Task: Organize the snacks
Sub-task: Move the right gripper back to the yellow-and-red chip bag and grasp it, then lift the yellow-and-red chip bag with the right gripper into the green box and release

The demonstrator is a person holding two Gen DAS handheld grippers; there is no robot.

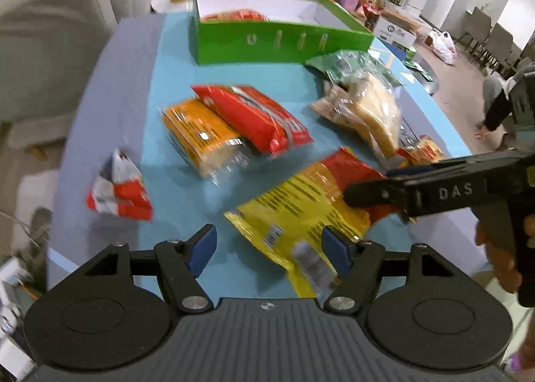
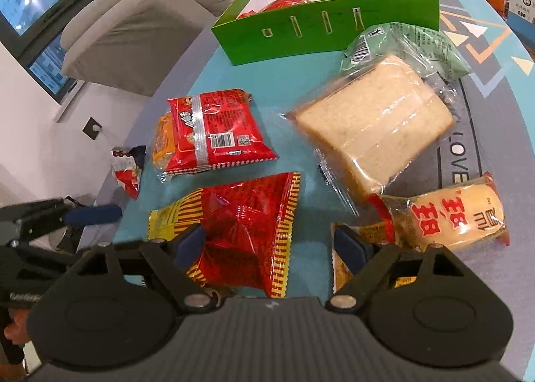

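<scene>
The green box [image 2: 331, 27] sits at twelve o'clock with one red pack [image 2: 281, 2] inside. Most snacks still lie on the table [image 1: 174, 188]. The left gripper [image 1: 267, 248] and right gripper [image 2: 267, 245] are half open, holding nothing, over the red-and-yellow bag [image 2: 240, 234].

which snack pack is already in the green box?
The red pack at the box's left end, only partly visible over the wall. All the other packs lie on the table outside it.
</scene>
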